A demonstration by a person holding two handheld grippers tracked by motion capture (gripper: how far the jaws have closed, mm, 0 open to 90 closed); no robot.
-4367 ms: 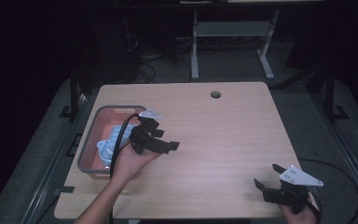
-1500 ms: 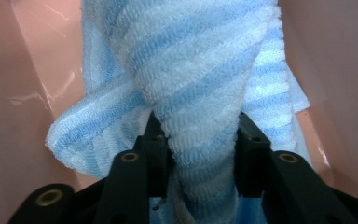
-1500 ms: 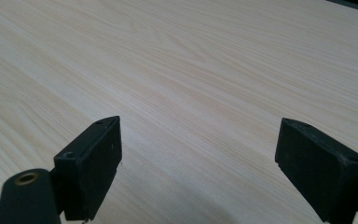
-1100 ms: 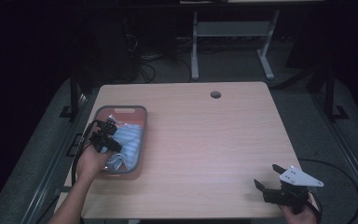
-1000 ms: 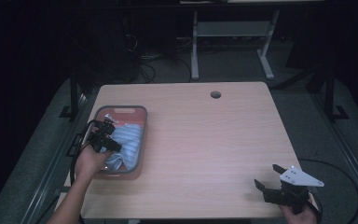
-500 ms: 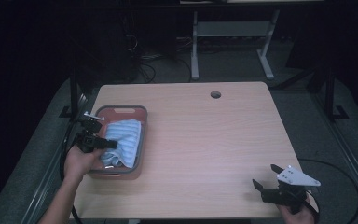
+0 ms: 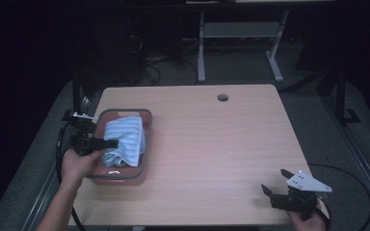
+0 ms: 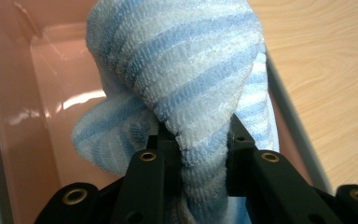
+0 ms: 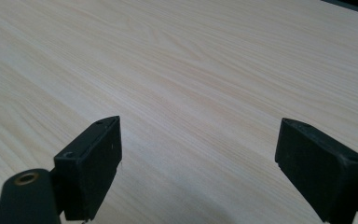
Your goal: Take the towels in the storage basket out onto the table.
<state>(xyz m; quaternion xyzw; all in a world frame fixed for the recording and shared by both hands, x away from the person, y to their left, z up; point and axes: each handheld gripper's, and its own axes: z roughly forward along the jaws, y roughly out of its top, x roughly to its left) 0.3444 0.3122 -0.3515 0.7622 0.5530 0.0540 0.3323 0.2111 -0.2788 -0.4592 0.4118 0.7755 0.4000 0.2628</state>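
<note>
Wooden counter (image 7: 212, 144) carries a pink tub (image 7: 139, 169) at nine o'clock, where the left gripper (image 7: 110, 143) fingers pinch the striped cloth (image 7: 127, 137), the bunch trailing toward three o'clock, while the right gripper (image 7: 275, 190) fingers stay spread at five o'clock

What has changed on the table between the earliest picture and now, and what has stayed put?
The left gripper swung from the table's middle to the pink tub's left side, clamped the striped blue cloth and lifted it partway. The right gripper stayed open at the table's near right corner.

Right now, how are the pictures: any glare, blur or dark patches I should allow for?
High view: room black around a lit table. Left gripper view: sharp on the striped cloth, glare streaks on the pink bin. Right gripper view: jaws soft-edged, wood evenly lit.
</note>
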